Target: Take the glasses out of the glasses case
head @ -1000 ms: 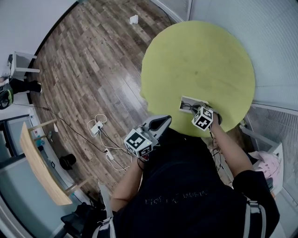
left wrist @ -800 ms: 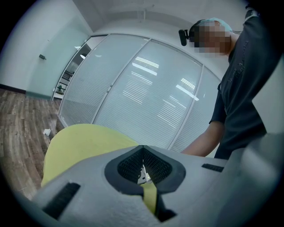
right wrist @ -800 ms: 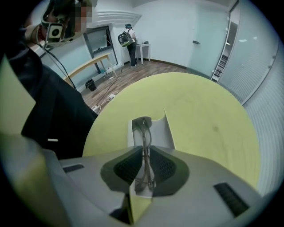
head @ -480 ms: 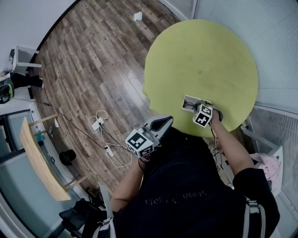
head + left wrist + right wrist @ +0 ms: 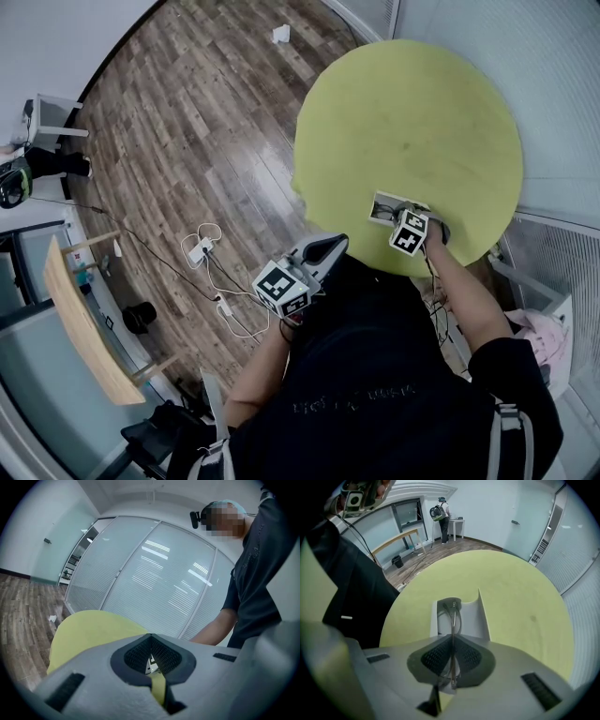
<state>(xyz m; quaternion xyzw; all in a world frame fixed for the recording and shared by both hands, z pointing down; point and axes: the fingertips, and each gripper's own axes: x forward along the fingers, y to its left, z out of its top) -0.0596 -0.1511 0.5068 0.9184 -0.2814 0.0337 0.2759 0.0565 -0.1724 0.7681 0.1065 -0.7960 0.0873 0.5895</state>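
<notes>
Right gripper (image 5: 452,663) clamped on glasses (image 5: 453,613), frame over open white case (image 5: 471,618), yellow round table (image 5: 515,588).

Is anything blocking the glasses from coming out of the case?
Nothing visible does. The right gripper is shut on the glasses, and the case lies open on the table, nothing over them.

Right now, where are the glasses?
Right gripper view: the glasses sit pinched in the right gripper, their far end over the open white glasses case, which lies at the near edge of the yellow table.
</notes>
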